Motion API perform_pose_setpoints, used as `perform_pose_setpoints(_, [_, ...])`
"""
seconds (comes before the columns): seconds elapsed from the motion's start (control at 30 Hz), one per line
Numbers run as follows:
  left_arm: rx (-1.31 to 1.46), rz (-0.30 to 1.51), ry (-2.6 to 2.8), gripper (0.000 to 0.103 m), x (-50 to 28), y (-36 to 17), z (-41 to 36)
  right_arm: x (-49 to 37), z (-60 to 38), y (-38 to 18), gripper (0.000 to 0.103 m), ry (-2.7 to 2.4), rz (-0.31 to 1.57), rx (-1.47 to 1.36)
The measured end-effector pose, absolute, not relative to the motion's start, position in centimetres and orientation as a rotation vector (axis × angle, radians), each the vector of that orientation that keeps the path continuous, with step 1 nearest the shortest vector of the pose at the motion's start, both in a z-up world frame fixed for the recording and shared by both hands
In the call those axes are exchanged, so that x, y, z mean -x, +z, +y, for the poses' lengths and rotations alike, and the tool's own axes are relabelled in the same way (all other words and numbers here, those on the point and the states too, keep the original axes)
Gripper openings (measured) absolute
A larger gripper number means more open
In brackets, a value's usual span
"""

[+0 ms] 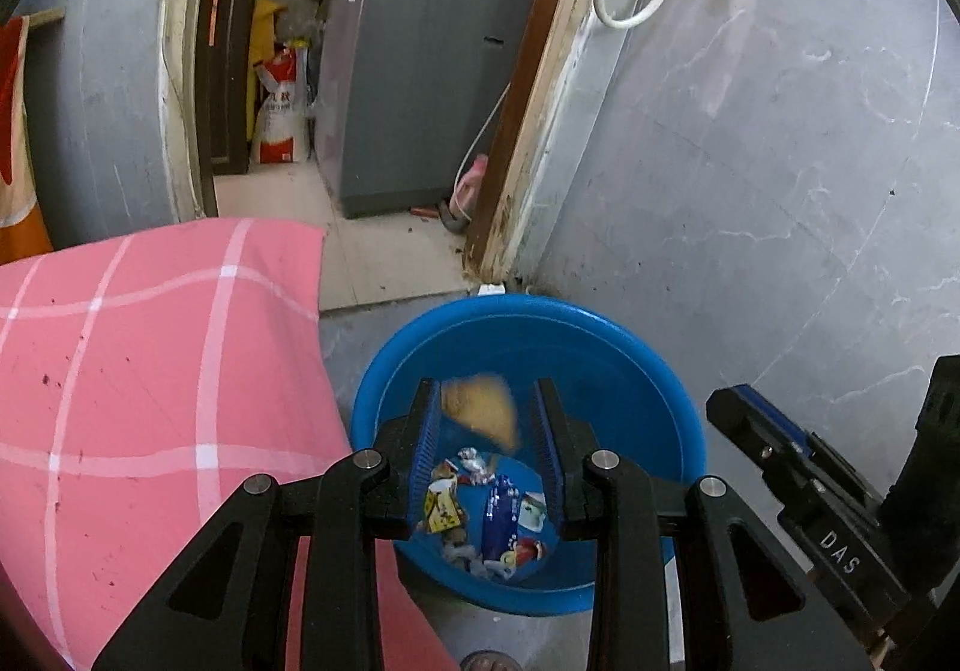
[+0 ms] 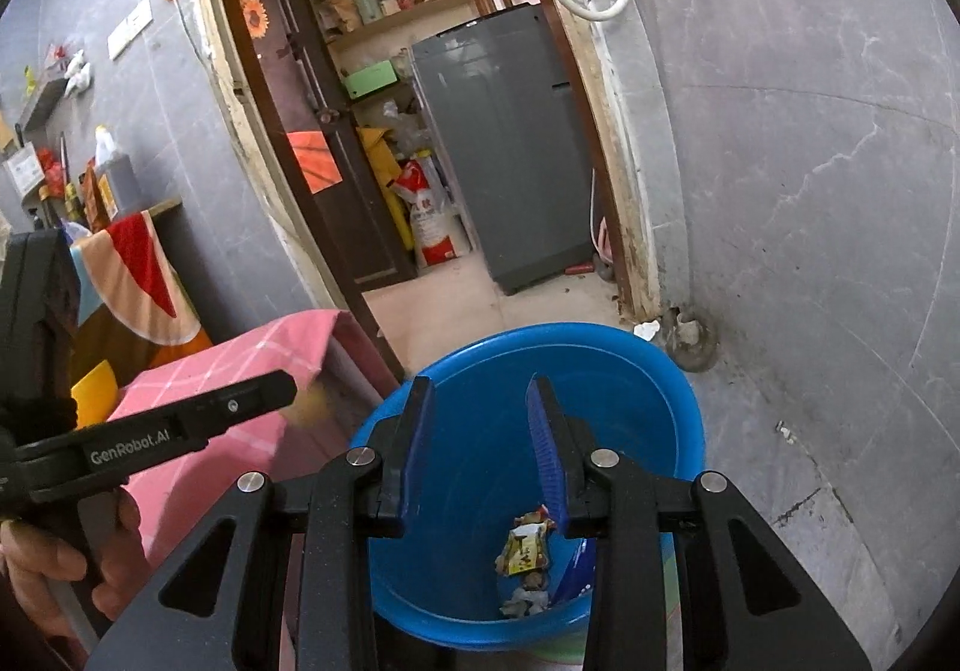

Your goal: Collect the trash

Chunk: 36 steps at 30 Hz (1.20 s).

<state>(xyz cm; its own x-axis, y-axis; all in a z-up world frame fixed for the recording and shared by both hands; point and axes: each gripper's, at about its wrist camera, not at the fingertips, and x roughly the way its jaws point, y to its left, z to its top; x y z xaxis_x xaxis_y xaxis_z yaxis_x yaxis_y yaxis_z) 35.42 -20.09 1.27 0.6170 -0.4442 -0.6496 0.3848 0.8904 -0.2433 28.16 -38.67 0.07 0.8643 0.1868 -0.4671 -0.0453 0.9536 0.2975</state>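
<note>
A blue plastic basin (image 1: 600,329) stands on the grey floor with several crumpled wrappers (image 1: 498,515) in its bottom. My left gripper (image 1: 486,389) hovers open over it. A blurred yellow-brown scrap (image 1: 480,407) is in the air between its fingers, close to the left one. In the right wrist view my right gripper (image 2: 480,386) is also open above the basin (image 2: 600,335) with nothing between its fingers; the wrappers (image 2: 528,551) lie below. The left gripper's finger (image 2: 252,401) reaches in from the left there, the blurred scrap (image 2: 312,404) at its tip.
A pink checked cloth (image 1: 150,371) covers a low surface just left of the basin. Behind is an open doorway with a grey washing machine (image 1: 420,71). A grey marbled wall (image 1: 780,161) closes the right side. A hand (image 2: 36,569) holds the left gripper.
</note>
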Motion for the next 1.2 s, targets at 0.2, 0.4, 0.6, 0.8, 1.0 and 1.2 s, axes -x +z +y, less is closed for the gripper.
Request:
perform_pose_setpoints(0.2, [0.091,0.764,-0.477,0.034,-34.9,1.5,-19.7,-27.7,-38.6,0.7,0.039,0.115,0.502,-0.285])
perform_pose_setpoints(0.4, [0.114,0.729,-0.466,0.044,-33.7,2.8,-18.7,-26.7,-38.4,2.2,0.043,0.113,0.471,-0.275])
perform_pose_setpoints(0.6, [0.141,0.671,-0.443,0.059,-31.8,4.9,-17.1,-25.2,-37.7,4.1,0.053,0.106,0.432,-0.252])
perform_pose_setpoints(0.8, [0.162,0.600,-0.412,0.088,-29.1,6.4,-15.0,-23.2,-37.0,5.7,0.072,0.093,0.392,-0.230])
perform_pose_setpoints(1.0, [0.163,0.511,-0.387,0.098,-26.1,7.4,-13.1,-21.2,-36.1,6.8,0.085,0.081,0.355,-0.196])
perform_pose_setpoints(1.2, [0.138,0.439,-0.360,0.101,-22.8,7.8,-11.6,-18.4,-35.0,7.5,0.101,0.070,0.303,-0.162])
